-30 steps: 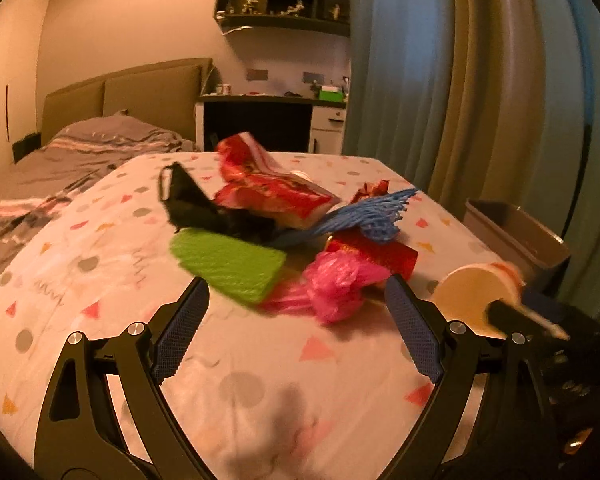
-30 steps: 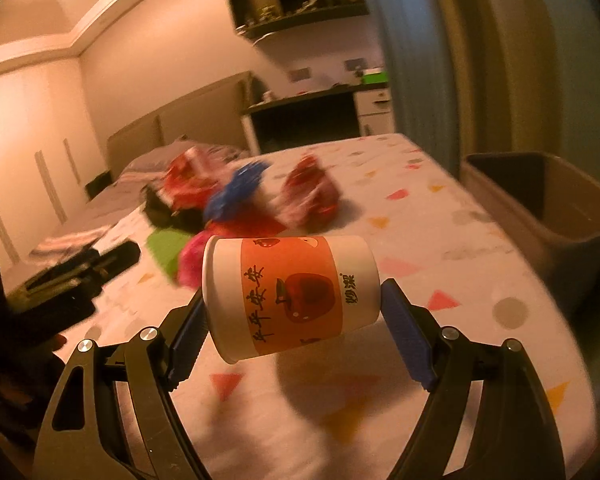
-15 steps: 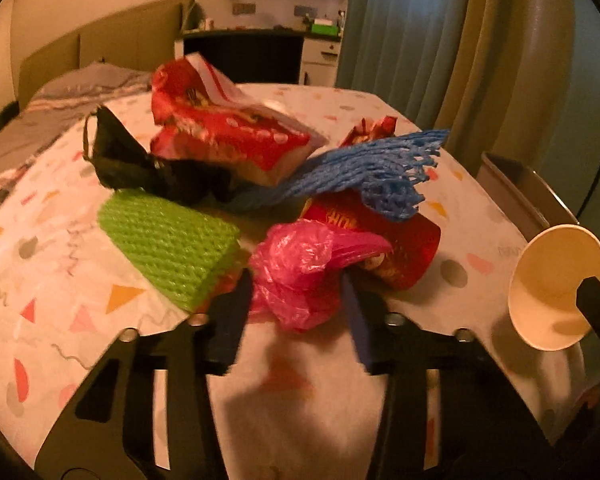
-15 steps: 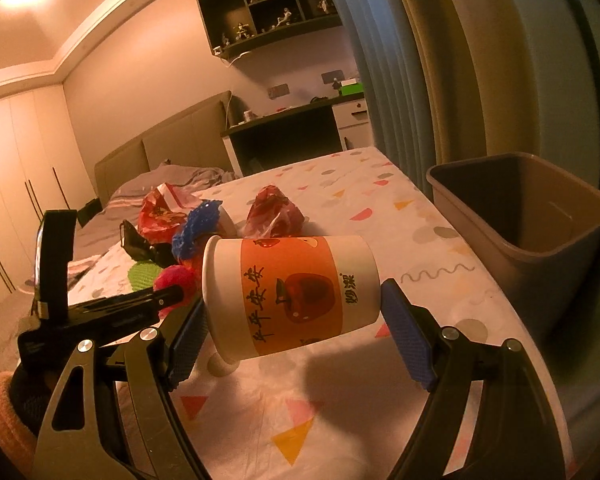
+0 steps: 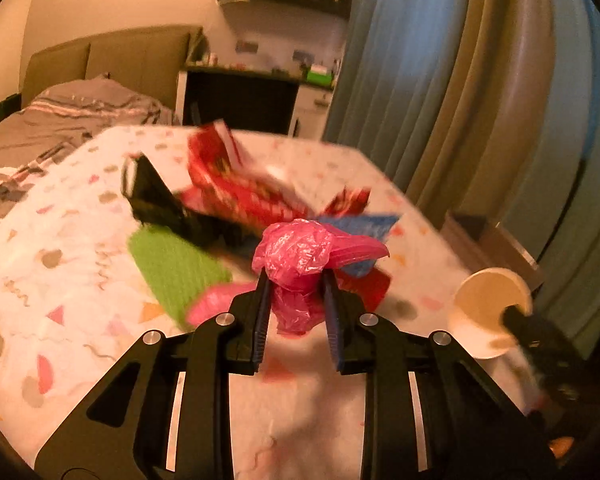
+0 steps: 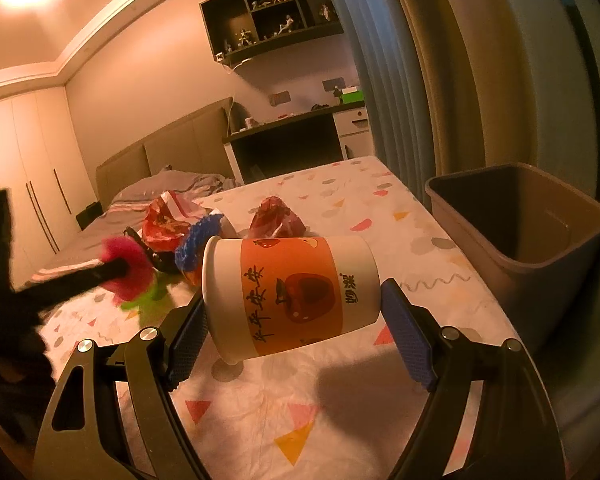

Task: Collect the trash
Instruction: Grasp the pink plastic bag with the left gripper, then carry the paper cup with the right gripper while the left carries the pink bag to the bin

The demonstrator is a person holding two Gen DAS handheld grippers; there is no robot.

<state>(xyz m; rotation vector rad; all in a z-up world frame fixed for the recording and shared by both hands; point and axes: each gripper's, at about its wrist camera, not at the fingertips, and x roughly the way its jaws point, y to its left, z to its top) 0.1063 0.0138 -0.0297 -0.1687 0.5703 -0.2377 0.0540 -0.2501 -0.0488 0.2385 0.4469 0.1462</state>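
My left gripper (image 5: 295, 312) is shut on a crumpled pink plastic bag (image 5: 300, 260) and holds it above the table; the bag also shows in the right wrist view (image 6: 128, 266). Behind it lies a trash pile: a green foam net (image 5: 172, 268), a black wrapper (image 5: 156, 200), a red snack bag (image 5: 236, 184) and a blue foam net (image 5: 364, 228). My right gripper (image 6: 296, 324) is shut on a white and orange paper cup (image 6: 292, 296), held sideways above the table; the cup also shows in the left wrist view (image 5: 488, 308).
A brown trash bin (image 6: 540, 256) stands open off the table's right edge. The table (image 6: 380, 400) has a white cloth with coloured shapes. A crumpled red wrapper (image 6: 276, 220) lies further back. Curtains hang on the right; a bed and a desk are behind.
My left gripper closed on the pink bag and lifted it off the table. My right gripper kept its hold on the cup and moved toward the bin.
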